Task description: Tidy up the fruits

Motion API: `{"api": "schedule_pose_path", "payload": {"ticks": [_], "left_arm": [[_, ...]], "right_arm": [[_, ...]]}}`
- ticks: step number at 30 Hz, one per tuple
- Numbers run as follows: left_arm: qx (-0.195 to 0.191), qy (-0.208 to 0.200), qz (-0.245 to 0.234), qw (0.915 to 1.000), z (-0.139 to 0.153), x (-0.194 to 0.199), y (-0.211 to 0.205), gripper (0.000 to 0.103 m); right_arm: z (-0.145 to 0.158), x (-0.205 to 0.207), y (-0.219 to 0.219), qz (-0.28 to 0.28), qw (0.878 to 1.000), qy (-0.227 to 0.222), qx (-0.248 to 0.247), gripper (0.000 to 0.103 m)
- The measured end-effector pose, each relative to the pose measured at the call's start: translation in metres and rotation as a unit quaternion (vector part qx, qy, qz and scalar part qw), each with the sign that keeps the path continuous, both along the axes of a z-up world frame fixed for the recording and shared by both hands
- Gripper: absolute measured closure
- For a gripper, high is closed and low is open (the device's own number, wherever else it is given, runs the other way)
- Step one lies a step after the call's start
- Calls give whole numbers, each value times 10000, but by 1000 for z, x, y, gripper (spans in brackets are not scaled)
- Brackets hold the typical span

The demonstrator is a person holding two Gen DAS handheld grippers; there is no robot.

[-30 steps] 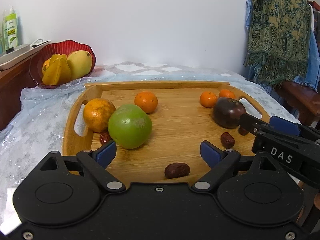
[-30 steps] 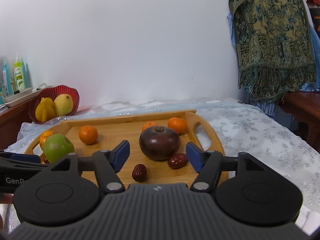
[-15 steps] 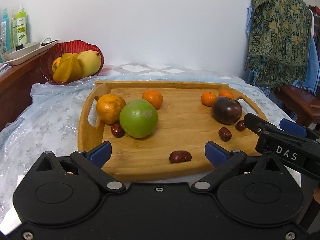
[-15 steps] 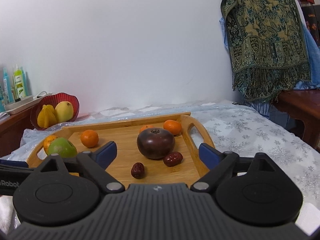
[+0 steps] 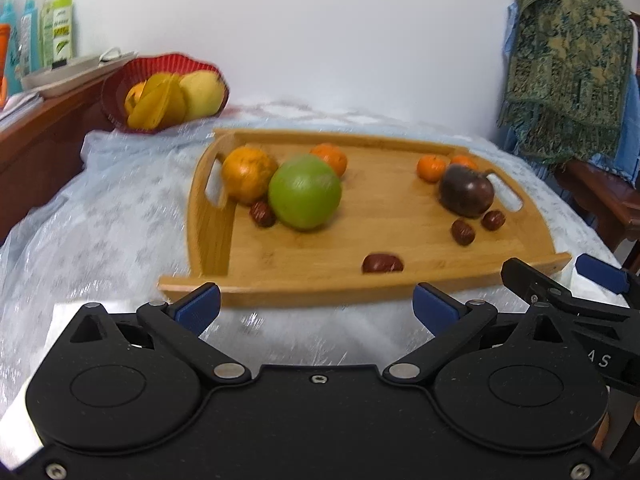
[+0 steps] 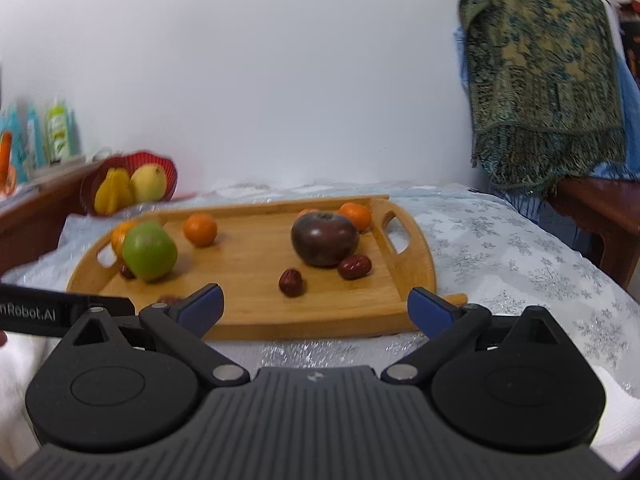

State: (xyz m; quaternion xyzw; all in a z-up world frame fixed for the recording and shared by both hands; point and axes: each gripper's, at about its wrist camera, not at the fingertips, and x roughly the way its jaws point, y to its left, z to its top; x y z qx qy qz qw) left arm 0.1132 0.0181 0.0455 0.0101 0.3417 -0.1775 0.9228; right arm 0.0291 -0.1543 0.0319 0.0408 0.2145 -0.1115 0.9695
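Wooden tray (image 5: 400, 236) on the table (image 5: 100, 216) carries a green apple (image 5: 305, 192), oranges, a dark fruit (image 6: 324, 239) and dates. Left gripper (image 5: 316, 304) and right gripper (image 6: 315, 304) stand wide, holding nothing, short of the tray's near edge.

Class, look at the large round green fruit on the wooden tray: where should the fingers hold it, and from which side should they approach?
Grip the large round green fruit across its widest middle, coming from the near open side; a big orange fruit and a dark red date crowd its left.
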Motion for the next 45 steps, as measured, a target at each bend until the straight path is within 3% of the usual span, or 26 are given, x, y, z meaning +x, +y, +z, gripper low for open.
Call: {"api": "schedule_pose_path", "payload": {"ticks": [12, 22, 27, 45], "left_arm": [[365, 354, 18, 9987, -24, 1, 4, 0], [650, 427, 119, 9969, -35, 9, -7, 0], [720, 463, 155, 9962, -36, 12, -12, 0], [744, 505, 196, 9958, -37, 17, -14, 0]], "right_arm": [[-20, 21, 15, 59, 9961, 751, -456, 0], [-31, 34, 6, 21, 9931, 1168, -124, 0], [-34, 37, 1, 6, 9926, 1216, 64, 0], [-35, 38, 3, 23, 9927, 1204, 1, 0]]}}
